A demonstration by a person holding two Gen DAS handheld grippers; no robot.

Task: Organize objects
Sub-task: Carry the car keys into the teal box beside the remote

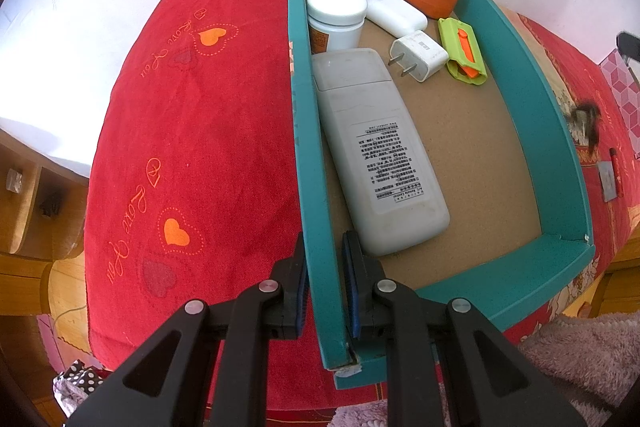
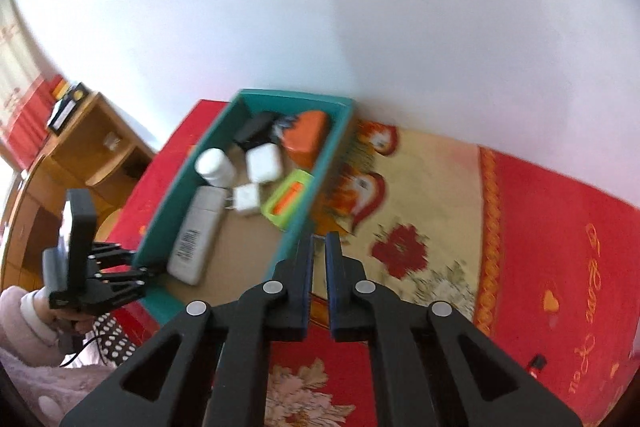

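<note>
Since the teal box (image 1: 532,107) sits on the red cloth (image 1: 192,131) with the remote (image 1: 380,163), white jar (image 1: 336,15), charger plug (image 1: 420,55) and green cutter (image 1: 464,51) already inside, I judge my job now is steadying it. My left gripper (image 1: 326,287) is clamped on its near wall, so I hold firm without tilting. My right gripper (image 2: 319,259), jaws together and empty, hangs above the box's far side; I would carry it off well clear of the rim.

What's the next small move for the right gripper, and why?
Probably swing toward the small red item lying on the cloth outside the box. The right gripper is shut and empty above the cloth, while the left gripper clamps the box wall, steadying it.
</note>
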